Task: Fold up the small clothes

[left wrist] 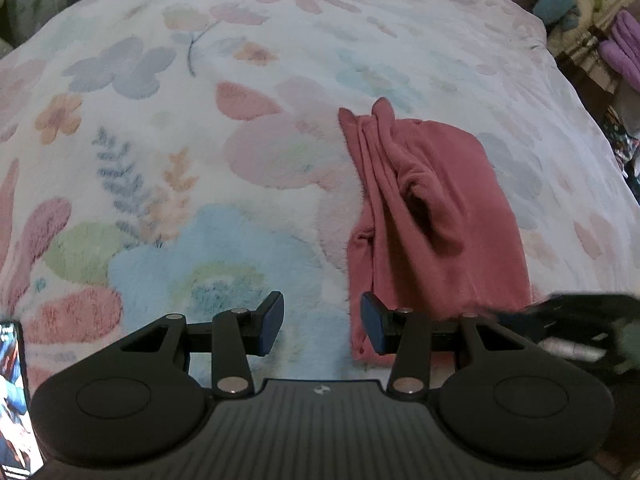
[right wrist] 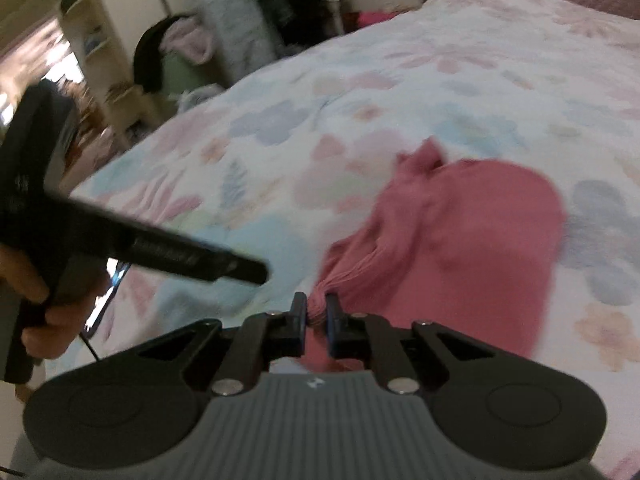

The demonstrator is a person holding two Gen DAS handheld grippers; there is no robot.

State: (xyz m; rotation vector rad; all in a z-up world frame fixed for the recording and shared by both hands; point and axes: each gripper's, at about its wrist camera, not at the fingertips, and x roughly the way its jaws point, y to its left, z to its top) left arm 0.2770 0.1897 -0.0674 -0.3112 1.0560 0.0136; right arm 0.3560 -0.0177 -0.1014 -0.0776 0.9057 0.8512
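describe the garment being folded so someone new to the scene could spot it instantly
Start at the bed's floral fleece blanket, pastel flowers on white. On it lies one pink garment, partly folded, with creases bunched along one edge. It is the only solid-coloured cloth on the blanket, and the right gripper pinches its near corner.

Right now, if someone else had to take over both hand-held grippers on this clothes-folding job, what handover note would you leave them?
Left hand-held gripper: open, empty, hovering over the floral blanket just left of the garment's near edge.
Right hand-held gripper: shut on a bunched near corner of the pink garment.
Garment: lies on the blanket, roughly folded lengthwise, with loose ridges along its left side.
Done: a first rough fold, by the look of it.
Left: probably carry the pinched corner over, flatten the ridges, finish the fold.
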